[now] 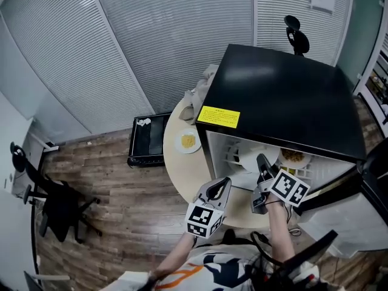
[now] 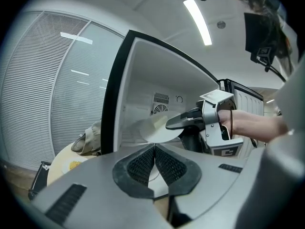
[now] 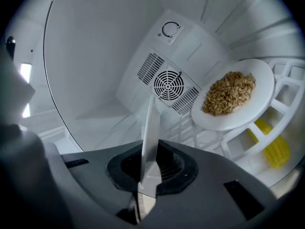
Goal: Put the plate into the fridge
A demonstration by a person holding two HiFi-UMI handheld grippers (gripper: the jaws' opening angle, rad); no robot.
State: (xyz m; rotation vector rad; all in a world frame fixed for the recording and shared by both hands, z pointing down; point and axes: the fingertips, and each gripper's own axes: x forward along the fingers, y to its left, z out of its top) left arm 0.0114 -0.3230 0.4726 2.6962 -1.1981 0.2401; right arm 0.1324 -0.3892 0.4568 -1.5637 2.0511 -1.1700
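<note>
My right gripper (image 1: pixel 262 162) reaches into the open black fridge (image 1: pixel 285 96) and is shut on the rim of an empty white plate (image 1: pixel 253 155). In the right gripper view the plate (image 3: pixel 150 128) stands edge-on between the jaws (image 3: pixel 148 171), pointing at the fan vent (image 3: pixel 169 85) on the back wall. The left gripper view shows the plate (image 2: pixel 158 128) held level by the right gripper (image 2: pixel 177 123) inside the fridge. My left gripper (image 1: pixel 222 184) hangs just outside the fridge front, shut with nothing in it (image 2: pixel 155 150).
A plate of brown grains (image 3: pixel 232 95) sits on the white wire shelf (image 3: pixel 281 82), with a yellow item (image 3: pixel 274 147) below it. On the round table (image 1: pixel 182 168) are a small plate of yellow food (image 1: pixel 188 141) and a beige cloth (image 1: pixel 197 96). The fridge door (image 1: pixel 357 217) hangs open at the right.
</note>
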